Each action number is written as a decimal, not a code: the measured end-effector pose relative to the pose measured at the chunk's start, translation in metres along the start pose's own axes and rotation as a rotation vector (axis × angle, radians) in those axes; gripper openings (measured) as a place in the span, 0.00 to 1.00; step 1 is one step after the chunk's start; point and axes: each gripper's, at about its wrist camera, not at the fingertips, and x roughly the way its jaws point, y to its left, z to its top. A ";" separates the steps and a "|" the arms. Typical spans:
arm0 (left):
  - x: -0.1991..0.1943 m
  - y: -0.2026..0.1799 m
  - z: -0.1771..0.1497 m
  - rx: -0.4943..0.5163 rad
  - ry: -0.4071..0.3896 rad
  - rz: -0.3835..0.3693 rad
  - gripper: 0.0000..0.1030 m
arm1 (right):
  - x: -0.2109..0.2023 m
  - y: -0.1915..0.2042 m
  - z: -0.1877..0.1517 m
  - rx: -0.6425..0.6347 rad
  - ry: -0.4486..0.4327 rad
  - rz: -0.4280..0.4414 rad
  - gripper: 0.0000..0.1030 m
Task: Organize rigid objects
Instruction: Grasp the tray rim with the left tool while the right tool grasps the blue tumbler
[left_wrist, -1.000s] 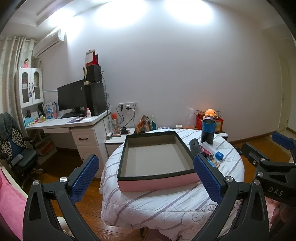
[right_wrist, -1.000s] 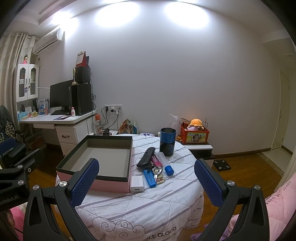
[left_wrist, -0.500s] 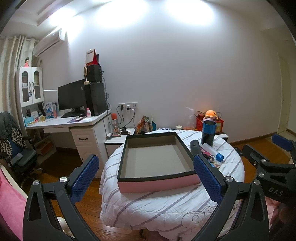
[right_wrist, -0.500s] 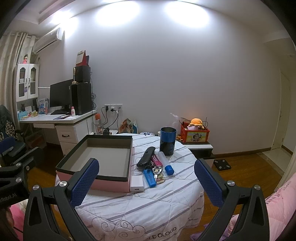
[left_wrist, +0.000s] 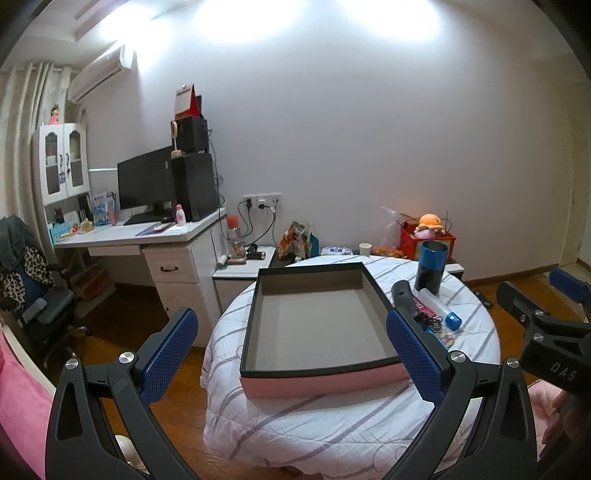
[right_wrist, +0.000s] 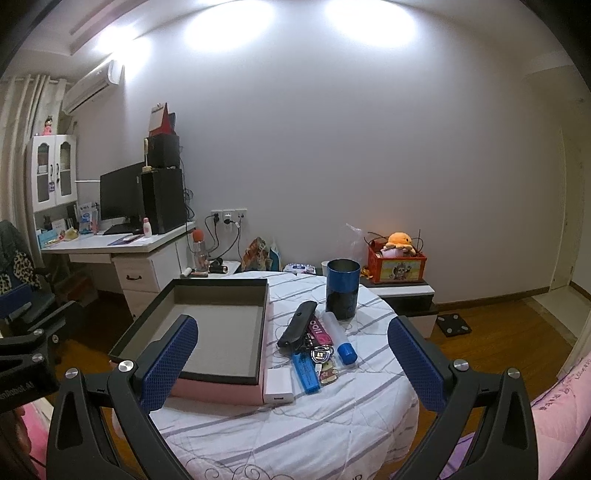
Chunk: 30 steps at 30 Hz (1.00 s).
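Both grippers are hanging in the air short of the round table (right_wrist: 295, 413), well apart from everything on it. The left gripper (left_wrist: 291, 354) is standing with its jaws spread wide and holding nothing; the right gripper (right_wrist: 291, 360) is likewise gaping wide and empty.

The objects to be sorted are lying in a loose cluster on the striped cloth, just to the right of the pink box (right_wrist: 221, 391), whose grey inside is showing nothing in it. The cluster comprises: a blue-and-black cup (right_wrist: 342, 288) standing upright at the back; a black remote (right_wrist: 297, 324) lying at a slant; a clear tube with a blue cap (right_wrist: 339, 339); a magenta packet (right_wrist: 320, 329) partly under the remote; a blue lighter (right_wrist: 306, 373); a bunch of keys (right_wrist: 322, 360); and a white charger (right_wrist: 279, 384) touching the box wall.

Judgement on handling: all appear light and stiff. The cup looks smooth and likely slippery, and would best be taken across its body low down, or by the rim. The tube is round and may roll or squirt from the pads; it would best be taken mid-length, across its width. The remote and lighter are offering flat sides for a crosswise pinch. The keys are loose and will be dangling when lifted. The items are touching one another, so the outermost, the charger or tube, appears the cleanest first pick.
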 end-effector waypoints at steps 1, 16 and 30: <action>0.004 0.001 0.002 0.000 0.008 0.004 1.00 | 0.003 0.000 0.001 0.002 0.005 0.000 1.00; 0.069 0.024 0.013 -0.006 0.111 0.064 1.00 | 0.058 -0.015 0.010 -0.033 0.094 -0.008 1.00; 0.143 0.041 -0.011 -0.026 0.267 0.070 1.00 | 0.121 -0.031 0.001 -0.039 0.201 -0.013 1.00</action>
